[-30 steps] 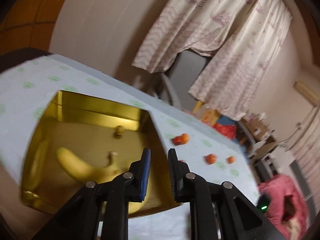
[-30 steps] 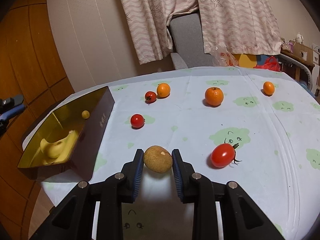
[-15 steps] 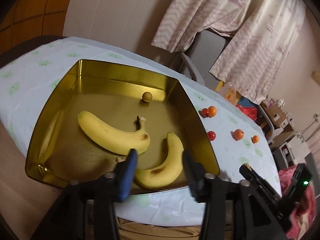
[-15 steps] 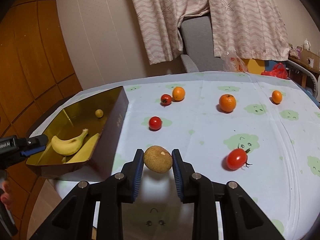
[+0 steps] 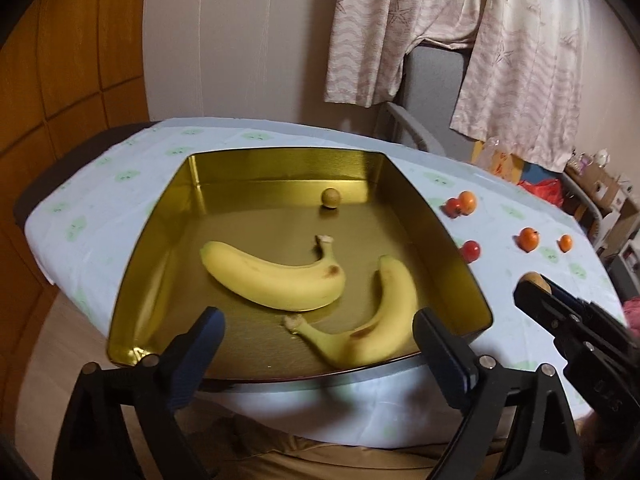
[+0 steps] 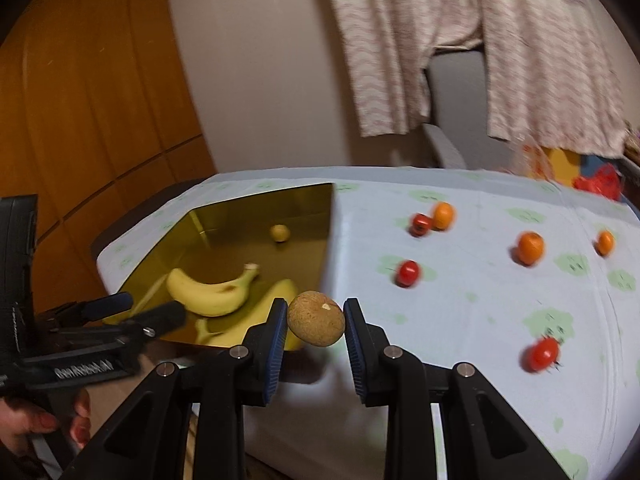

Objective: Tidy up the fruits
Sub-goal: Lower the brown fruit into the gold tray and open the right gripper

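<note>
A gold tin tray (image 5: 440, 236) (image 6: 256, 204) sits on the left of the table and holds two bananas (image 5: 276, 280) (image 5: 376, 320) (image 6: 208, 292) and a small round yellowish fruit (image 5: 331, 198) (image 6: 279, 233). My left gripper (image 5: 316, 340) (image 6: 140, 312) is open, wide apart, hovering at the tray's near edge with nothing between its fingers. My right gripper (image 6: 316, 328) (image 5: 532, 292) is shut on a brown round fruit (image 6: 316, 324) (image 5: 534, 280), held above the table beside the tray's near right corner.
Loose on the pale cloud-print tablecloth (image 6: 460, 280) lie three red tomatoes (image 6: 408, 273) (image 6: 420, 224) (image 6: 542, 354) and three oranges (image 6: 443, 215) (image 6: 530, 247) (image 6: 604, 242). A grey chair (image 5: 432, 96) and curtains stand behind the table. A hand (image 6: 36, 428) grips the left tool.
My left gripper has opened wide and pulled back to the tray's near edge, leaving a second banana in the tray. My right gripper has carried the brown fruit up and left toward the tray.
</note>
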Motion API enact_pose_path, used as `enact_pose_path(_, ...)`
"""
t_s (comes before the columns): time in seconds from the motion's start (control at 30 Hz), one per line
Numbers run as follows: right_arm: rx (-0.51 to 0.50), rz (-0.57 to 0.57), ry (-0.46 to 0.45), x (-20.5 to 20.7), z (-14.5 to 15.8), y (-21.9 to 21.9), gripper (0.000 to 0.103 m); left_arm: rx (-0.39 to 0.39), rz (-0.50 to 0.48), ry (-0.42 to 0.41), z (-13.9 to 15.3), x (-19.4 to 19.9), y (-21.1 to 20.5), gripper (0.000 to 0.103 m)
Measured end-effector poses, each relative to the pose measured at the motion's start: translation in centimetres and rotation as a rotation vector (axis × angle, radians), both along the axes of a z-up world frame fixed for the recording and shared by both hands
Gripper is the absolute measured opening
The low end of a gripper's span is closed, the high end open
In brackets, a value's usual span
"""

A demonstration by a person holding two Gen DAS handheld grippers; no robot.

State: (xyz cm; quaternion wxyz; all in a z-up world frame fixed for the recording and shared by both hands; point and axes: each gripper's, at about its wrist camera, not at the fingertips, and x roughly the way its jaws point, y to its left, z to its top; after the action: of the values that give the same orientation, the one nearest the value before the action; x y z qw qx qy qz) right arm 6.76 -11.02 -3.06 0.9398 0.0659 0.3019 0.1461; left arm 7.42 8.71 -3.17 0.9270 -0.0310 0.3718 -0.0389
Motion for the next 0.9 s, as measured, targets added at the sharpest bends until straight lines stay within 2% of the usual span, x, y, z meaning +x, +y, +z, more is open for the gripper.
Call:
enact_pose_path(0.1, -0.031, 0.054, 0.014, 0.8, 0.0, 1.9, 0.029, 0.023, 0.037, -0.007, 0.1, -0.1, 0.6, 0.103)
enact_pose_path(0.23, -0.089, 0.096, 0.026, 1.7, -0.5, 4.0, 0.029, 0.027, 0.07, -0.011, 0.2, -0.3, 1.4, 0.103)
enact_pose_path(0.57, -0.165, 0.06, 0.065, 2.9, -1.8, 4.9, 0.029, -0.006, 0.089, 0.017, -0.4, -0.1, 2.1, 0.103)
enact_pose_path(0.9, -0.107, 0.014, 0.061, 2.0, -1.7, 3.5, 0.031, -0.011, 0.097, 0.031, -0.7, 0.0, 2.1, 0.103)
